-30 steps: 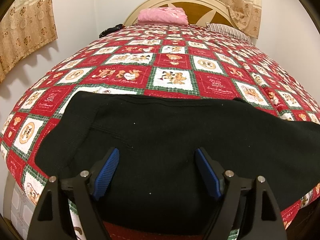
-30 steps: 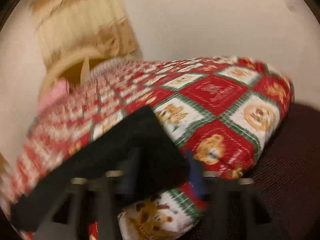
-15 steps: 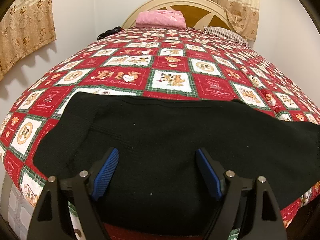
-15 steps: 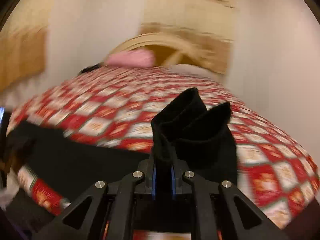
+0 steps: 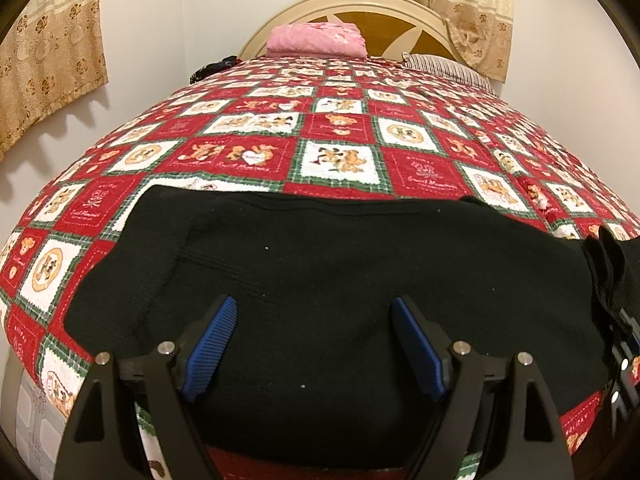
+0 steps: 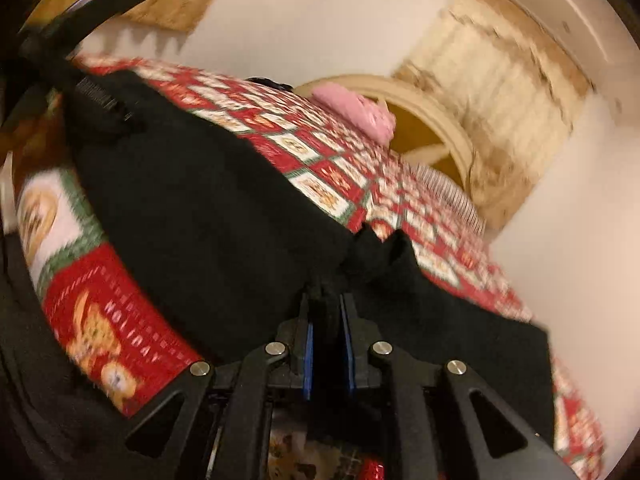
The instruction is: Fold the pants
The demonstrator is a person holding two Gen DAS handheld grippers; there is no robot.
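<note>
Black pants [image 5: 320, 272] lie spread across the near end of a bed with a red, white and green bear-print quilt [image 5: 340, 132]. My left gripper [image 5: 314, 344] is open, its blue pads [image 5: 210, 344] hovering just above the waist part of the pants, holding nothing. My right gripper [image 6: 328, 336] is shut on a bunched leg end of the pants [image 6: 376, 256] and holds it lifted over the rest of the cloth [image 6: 200, 208]. The right gripper also shows at the right edge of the left wrist view [image 5: 618, 320].
A pink folded blanket [image 5: 316, 40] and a striped pillow [image 5: 448, 66] lie at the cream headboard [image 5: 360, 4]. A dark item [image 5: 212, 68] sits at the far left corner. Walls and patterned curtains [image 5: 48, 60] surround the bed. The quilt edge drops off close in front.
My right gripper has swung left with the pants' leg end, carrying it over the spread cloth and into the left wrist view. My left gripper has stayed nearly still and open.
</note>
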